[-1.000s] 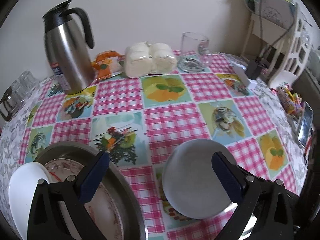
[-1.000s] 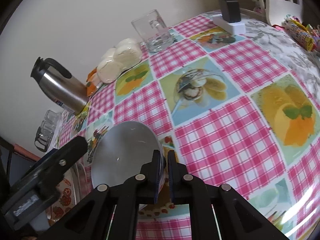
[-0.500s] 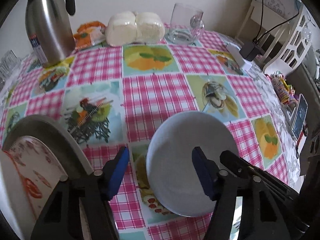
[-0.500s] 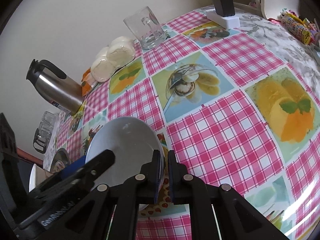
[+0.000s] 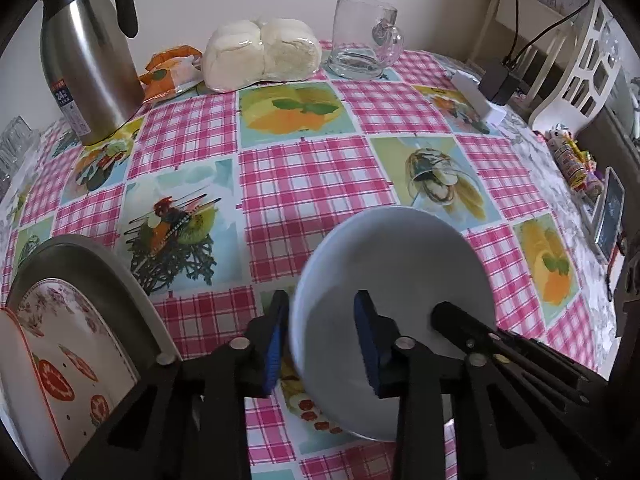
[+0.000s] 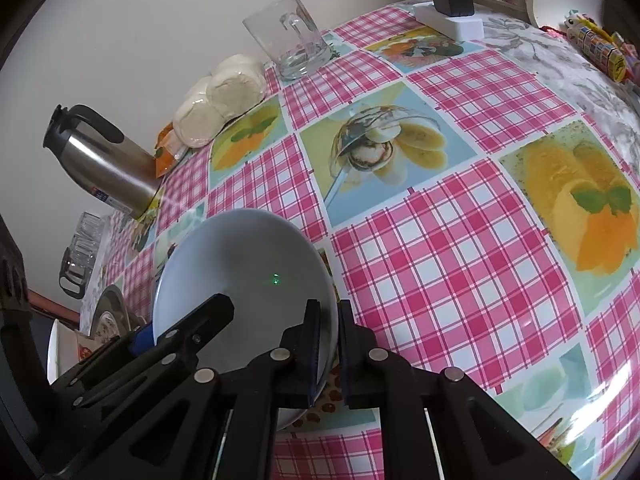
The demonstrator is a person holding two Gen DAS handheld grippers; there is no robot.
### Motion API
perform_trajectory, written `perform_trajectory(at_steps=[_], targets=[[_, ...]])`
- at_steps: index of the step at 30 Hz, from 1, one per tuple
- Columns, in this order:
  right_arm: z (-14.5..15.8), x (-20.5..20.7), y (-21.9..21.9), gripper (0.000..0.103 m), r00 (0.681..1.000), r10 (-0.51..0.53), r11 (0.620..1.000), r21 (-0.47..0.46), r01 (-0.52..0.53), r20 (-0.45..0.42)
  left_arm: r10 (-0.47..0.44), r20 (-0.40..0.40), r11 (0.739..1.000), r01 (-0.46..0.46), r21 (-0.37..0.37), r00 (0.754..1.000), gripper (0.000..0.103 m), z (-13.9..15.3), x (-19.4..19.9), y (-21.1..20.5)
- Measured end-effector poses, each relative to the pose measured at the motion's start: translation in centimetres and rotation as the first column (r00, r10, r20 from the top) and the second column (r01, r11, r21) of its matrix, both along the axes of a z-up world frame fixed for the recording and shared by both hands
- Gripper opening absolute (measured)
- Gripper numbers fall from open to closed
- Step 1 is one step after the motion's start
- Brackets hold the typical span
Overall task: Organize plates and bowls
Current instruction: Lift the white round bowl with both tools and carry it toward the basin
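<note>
A plain white bowl (image 5: pixel 396 264) is held tilted above the checked tablecloth. My right gripper (image 6: pixel 329 312) is shut on its right rim; the bowl also shows in the right wrist view (image 6: pixel 244 264). My left gripper (image 5: pixel 322 312) straddles the bowl's left rim, one blue pad outside and one inside, with a gap still between pads and rim. At lower left a metal basin (image 5: pixel 92 256) holds a floral plate (image 5: pixel 64 344) standing on edge.
A steel thermos jug (image 5: pixel 88 52), an orange snack packet (image 5: pixel 172 68), wrapped white buns (image 5: pixel 260 52) and a glass mug (image 5: pixel 364 36) line the far side by the wall. A white power strip with charger (image 5: pixel 486 92), sweets and a phone (image 5: pixel 610 212) lie at the right edge.
My left gripper has moved right from the basin to the bowl and narrowed its jaws around the bowl's left rim. The right gripper keeps its hold on the bowl.
</note>
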State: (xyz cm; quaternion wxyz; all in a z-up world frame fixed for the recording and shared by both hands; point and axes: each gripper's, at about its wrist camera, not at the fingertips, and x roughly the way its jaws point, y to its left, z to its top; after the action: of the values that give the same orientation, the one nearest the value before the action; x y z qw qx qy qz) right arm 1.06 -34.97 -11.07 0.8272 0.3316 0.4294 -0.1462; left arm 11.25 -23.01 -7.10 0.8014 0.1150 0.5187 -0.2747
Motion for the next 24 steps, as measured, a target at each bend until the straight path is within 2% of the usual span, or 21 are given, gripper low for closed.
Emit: perform_trajectory(at_steps=[8, 14, 18, 24], targets=[[0.1, 0.2, 0.3, 0.012, 1.000, -0.004, 1.000, 0.012, 0.004, -0.014, 0.012, 0.001, 1.000, -0.012, -0.010, 1.000, 0.030, 0.5, -0.1, 0.3], [1.4, -0.1, 0.5, 0.012, 1.000, -0.002, 1.000, 0.002, 0.002, 0.014, 0.016, 0.019, 0.999, -0.015, -0.037, 1.000, 0.030, 1.8, -0.1, 0.8], [2.8, -0.6, 0.7, 0.012, 0.999, -0.004, 1.000, 0.001, 0.004, 0.046, 0.015, 0.056, 0.998, -0.011, -0.061, 0.998, 0.030, 3.9, -0.5, 1.1], [6.6, -1.8, 1.6, 0.013, 0.993, 0.002, 0.999, -0.054, 0.004, 0.118, 0.016, 0.131, 0.993, -0.001, -0.114, 0.991, 0.030, 7.9, -1.6, 2.0]])
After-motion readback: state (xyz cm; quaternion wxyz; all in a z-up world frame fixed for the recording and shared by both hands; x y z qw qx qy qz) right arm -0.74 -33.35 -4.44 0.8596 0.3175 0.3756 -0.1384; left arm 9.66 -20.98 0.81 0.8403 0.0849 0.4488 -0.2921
